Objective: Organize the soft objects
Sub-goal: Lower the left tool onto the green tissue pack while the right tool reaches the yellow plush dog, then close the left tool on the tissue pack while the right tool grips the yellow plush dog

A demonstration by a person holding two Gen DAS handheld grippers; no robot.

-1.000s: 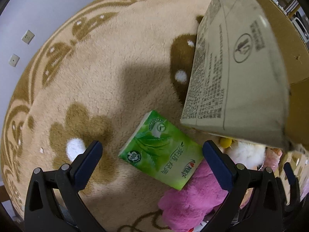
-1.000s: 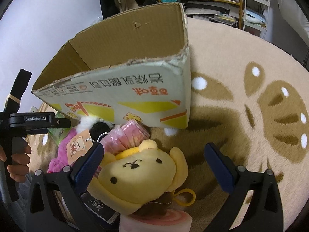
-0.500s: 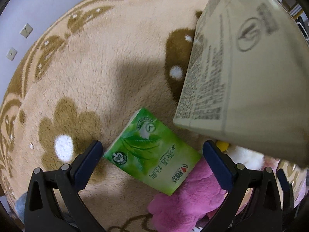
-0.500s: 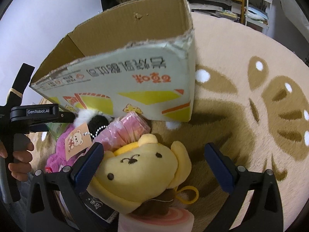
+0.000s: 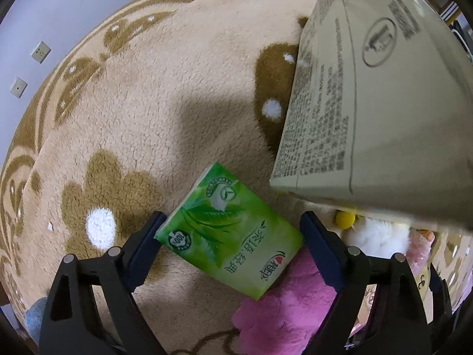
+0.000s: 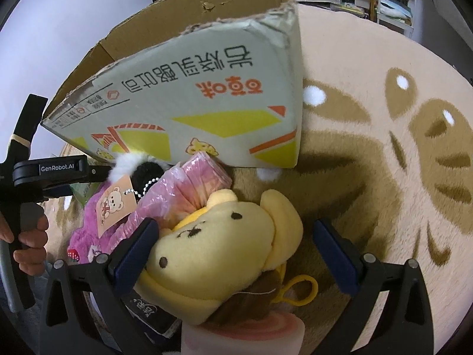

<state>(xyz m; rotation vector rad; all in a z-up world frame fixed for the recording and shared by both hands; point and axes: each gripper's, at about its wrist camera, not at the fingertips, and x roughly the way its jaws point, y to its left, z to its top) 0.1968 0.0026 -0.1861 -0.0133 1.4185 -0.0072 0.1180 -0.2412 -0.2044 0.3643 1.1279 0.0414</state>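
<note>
Cardboard is filling much of both views: a big open box is sitting tipped on the fluffy tan rug with brown flowers. Its printed side is hanging over the pile of soft things and hiding part of them. Under its edge a white fluffy toy and a small yellow ball are peeking out. In the left wrist view, a green tissue pack with leaf pictures is lying tilted on the rug, with one corner resting on a bright pink plush. The left gripper is sitting around the pack with its fingers apart, one just beside the pack's left corner. In the right wrist view, a yellow dog plush with a beret and a yellow ring is lying on top of the pile, pressed against a pink wrapped pack and a paper tag with a bear. The right gripper is sitting around the plush, fingers wide apart, the left one touching its head. A hand is holding the other tool at the left.
</note>
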